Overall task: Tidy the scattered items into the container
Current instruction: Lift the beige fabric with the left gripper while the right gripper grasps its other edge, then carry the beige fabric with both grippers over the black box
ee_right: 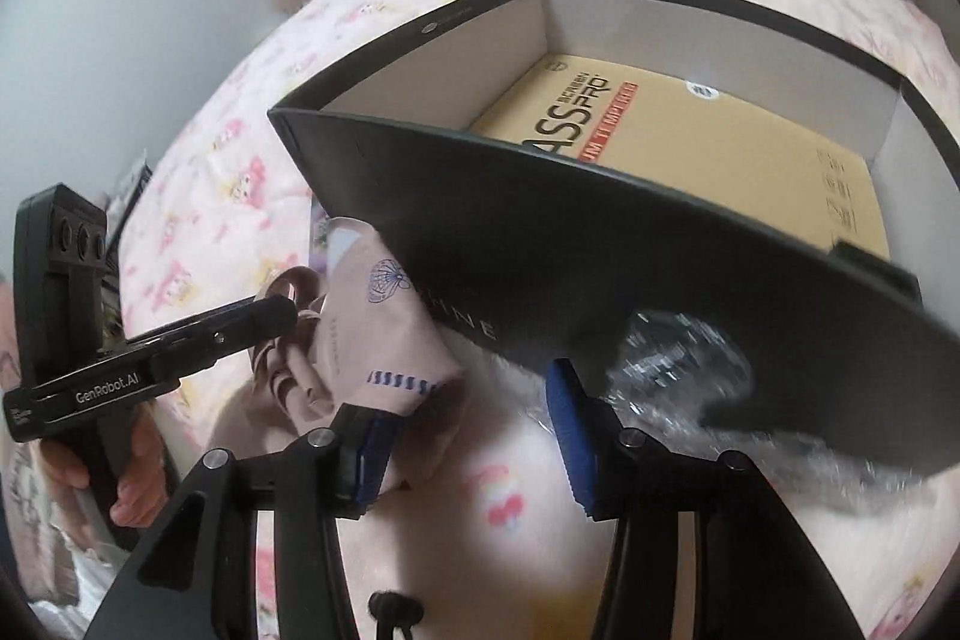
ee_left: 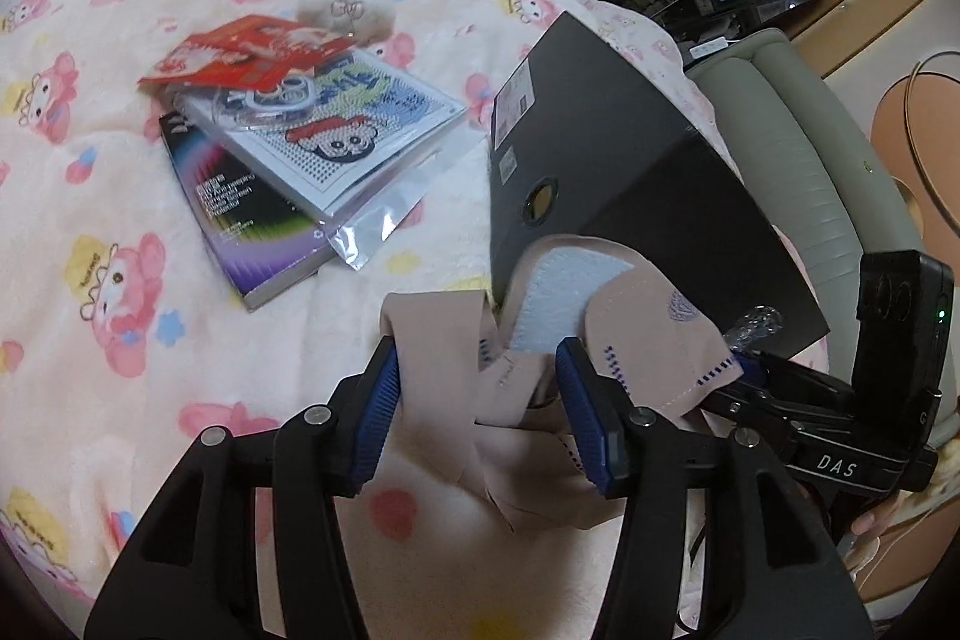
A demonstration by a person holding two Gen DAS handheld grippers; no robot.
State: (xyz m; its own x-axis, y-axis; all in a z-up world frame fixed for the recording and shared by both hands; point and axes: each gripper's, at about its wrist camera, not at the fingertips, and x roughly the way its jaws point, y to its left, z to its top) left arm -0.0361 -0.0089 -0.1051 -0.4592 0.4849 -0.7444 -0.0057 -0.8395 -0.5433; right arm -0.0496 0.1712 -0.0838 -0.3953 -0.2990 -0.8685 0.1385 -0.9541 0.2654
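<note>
Looking along the left gripper (ee_left: 477,400), its two blue pads (ee_left: 377,412) stand wide apart. A pink cloth (ee_left: 444,388) with blue stitches and a white patch lies between them. The cloth touches the left pad and drapes against the right one, but the pads do not squeeze it. It rests on the blanket (ee_left: 120,220) (pink, with cartoon animals), right up against the black box (ee_left: 630,172). The box stands just past the pads, with a round hole in its near end. To the left, well apart from the box, sits a small pile: a dark booklet (ee_left: 252,232) at the bottom, a bead picture (ee_left: 336,130) in a clear bag on it, and a red packet (ee_left: 252,52) on top. The right gripper (ee_left: 750,370) pokes in from the right, its tip at the cloth's edge, with some crinkly plastic just above it.

From the right gripper's (ee_right: 474,430) own view, its blue pads are also apart with nothing pinched. Only bare blanket (ee_right: 228,196) shows in the gap. The cloth (ee_right: 372,340) lies over the left pad (ee_right: 375,451), bunched beside the box (ee_right: 540,220). The box is open, and a tan carton (ee_right: 690,148) with red and black print lies flat inside. Clear plastic wrap (ee_right: 678,370) (blurry) sits by the right pad, against the box's near wall. The left gripper (ee_right: 282,316) reaches in from the left, held by a hand (ee_right: 129,478), its tip in the cloth's folds.
</note>
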